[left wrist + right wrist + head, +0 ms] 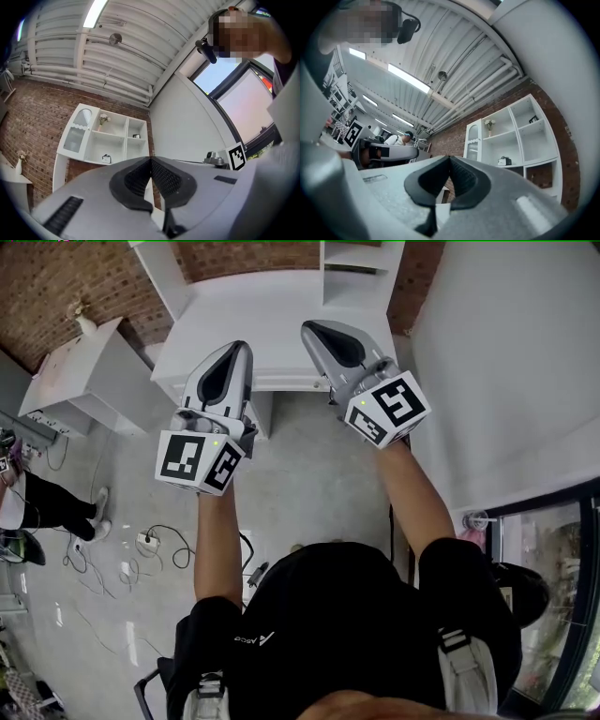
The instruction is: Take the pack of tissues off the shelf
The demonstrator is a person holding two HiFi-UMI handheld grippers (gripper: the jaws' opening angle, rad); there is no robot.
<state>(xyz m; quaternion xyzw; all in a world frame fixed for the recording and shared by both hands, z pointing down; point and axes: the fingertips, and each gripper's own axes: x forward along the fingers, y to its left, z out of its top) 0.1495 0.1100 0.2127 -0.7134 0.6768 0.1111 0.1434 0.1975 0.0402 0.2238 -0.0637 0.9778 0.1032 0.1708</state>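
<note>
The white shelf unit (pixel 110 136) stands against a brick wall ahead. A small dark-and-white pack, likely the tissues (pixel 106 158), sits in a lower middle compartment, and the right gripper view shows the pack (pixel 504 161) on that same shelf (pixel 513 140). My left gripper (pixel 151 161) is shut and empty, raised and pointing at the shelf from a distance. My right gripper (pixel 450 159) is also shut with nothing in it. In the head view the left gripper (pixel 240 346) and right gripper (pixel 313 327) are held side by side in front of the white furniture (pixel 262 324).
A vase of flowers (pixel 102 119) and a small dark item (pixel 136 136) occupy upper compartments. A low white cabinet (pixel 84 371) stands at the left, cables and a power strip (pixel 145 545) lie on the floor, and a person (pixel 47 507) stands at far left. A white wall (pixel 506 362) is at right.
</note>
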